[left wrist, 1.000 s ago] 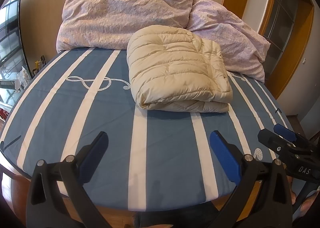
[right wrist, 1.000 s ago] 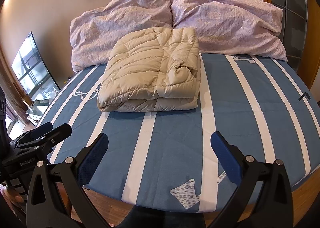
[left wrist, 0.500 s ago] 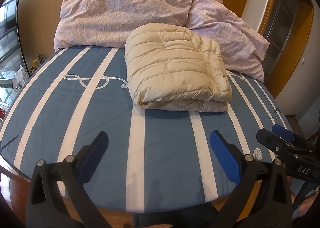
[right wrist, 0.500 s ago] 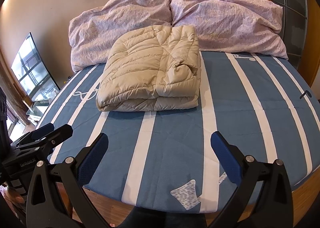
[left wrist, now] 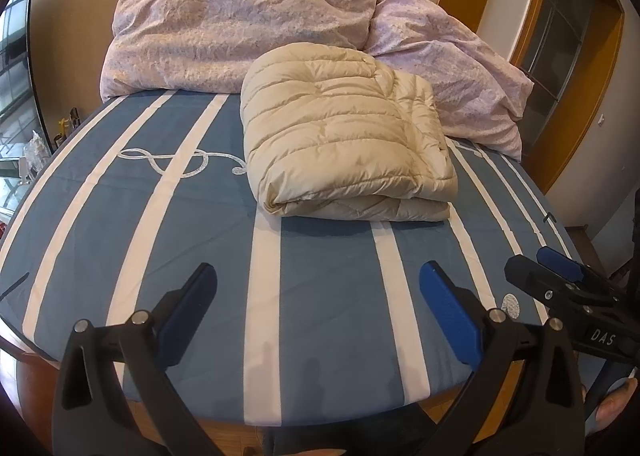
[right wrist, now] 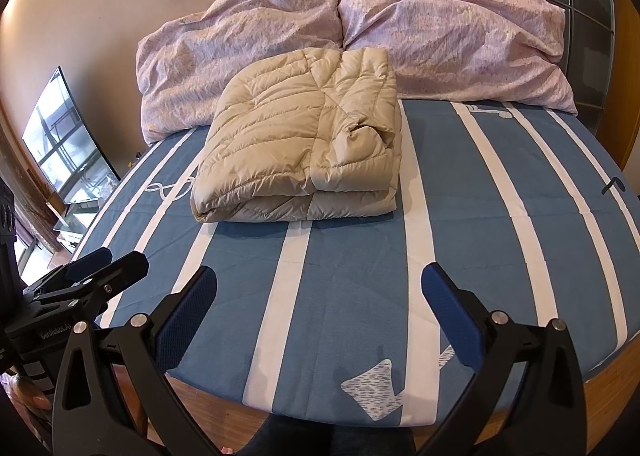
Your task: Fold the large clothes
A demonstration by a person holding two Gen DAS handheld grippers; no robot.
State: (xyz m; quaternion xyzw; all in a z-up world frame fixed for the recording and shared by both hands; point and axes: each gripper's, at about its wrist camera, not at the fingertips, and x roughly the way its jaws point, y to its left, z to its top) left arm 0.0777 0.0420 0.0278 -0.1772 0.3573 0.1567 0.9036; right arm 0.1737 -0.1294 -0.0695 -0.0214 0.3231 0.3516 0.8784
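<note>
A beige quilted down jacket (left wrist: 344, 136) lies folded into a thick rectangle on the blue bed cover with white stripes (left wrist: 320, 296); it also shows in the right wrist view (right wrist: 304, 152). My left gripper (left wrist: 316, 304) is open and empty, hovering over the bed's near edge, well short of the jacket. My right gripper (right wrist: 318, 304) is open and empty too, over the near edge. The right gripper shows at the right of the left wrist view (left wrist: 560, 288), and the left gripper at the left of the right wrist view (right wrist: 92, 276).
Two lilac pillows (right wrist: 360, 36) lean against the wall behind the jacket. The wooden bed frame (right wrist: 600, 388) runs along the near edge. A window (right wrist: 60, 144) is on the left, a wooden door frame (left wrist: 580, 76) on the right.
Both grippers have moved slightly forward over the bed edge, so the bed and jacket sit a little lower and nearer in view. The jaws stayed open; the jacket has not moved.
</note>
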